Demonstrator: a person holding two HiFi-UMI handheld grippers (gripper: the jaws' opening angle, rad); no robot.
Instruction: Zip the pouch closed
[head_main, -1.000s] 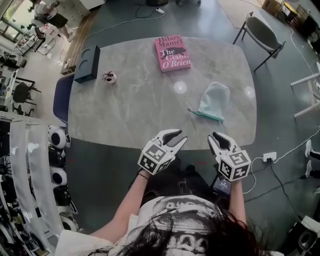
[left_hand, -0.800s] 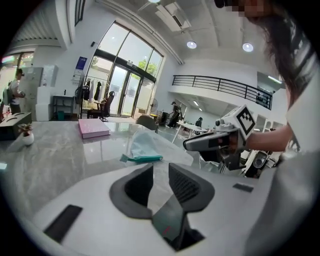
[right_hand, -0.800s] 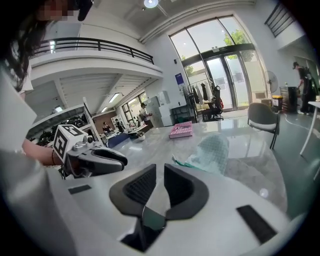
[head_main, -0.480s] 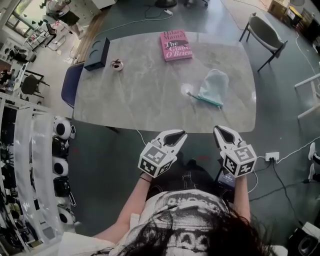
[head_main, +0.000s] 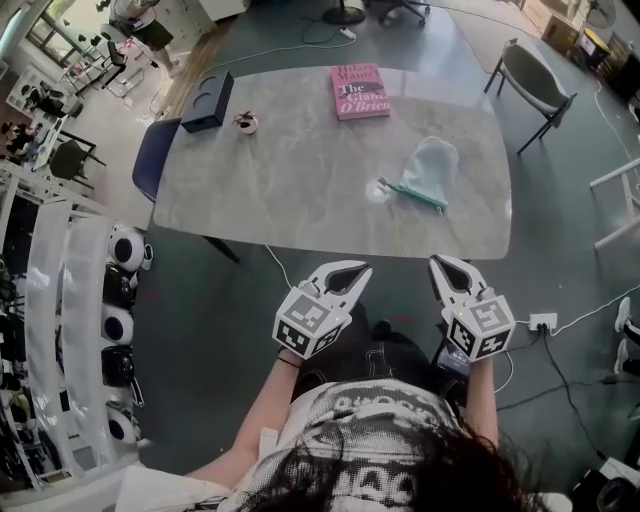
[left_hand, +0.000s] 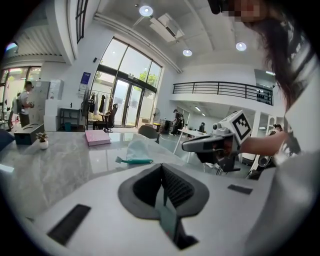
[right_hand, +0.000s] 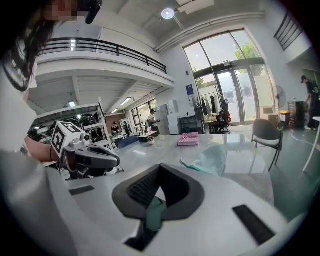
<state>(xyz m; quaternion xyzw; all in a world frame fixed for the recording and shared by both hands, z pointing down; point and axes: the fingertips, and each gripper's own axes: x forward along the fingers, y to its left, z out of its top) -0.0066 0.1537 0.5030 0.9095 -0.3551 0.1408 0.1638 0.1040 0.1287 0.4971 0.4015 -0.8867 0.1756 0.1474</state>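
- Two grippers, both empty: the left gripper (head_main: 350, 272) has just closed its jaws fully, with nothing between them.
- The right gripper (head_main: 441, 266) has also just closed, its jaws together on nothing.
- Both hang off the near edge of the table (head_main: 280, 190), touching nothing.
- The pouch (head_main: 430, 168) lies on the table's right part, ahead of the right gripper and well apart from it.

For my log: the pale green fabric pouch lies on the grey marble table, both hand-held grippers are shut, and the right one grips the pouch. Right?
No. The right gripper view shows the right hand-held gripper just closed on nothing, short of the grey marble table where the pale green fabric pouch lies. The left hand-held gripper just shut.
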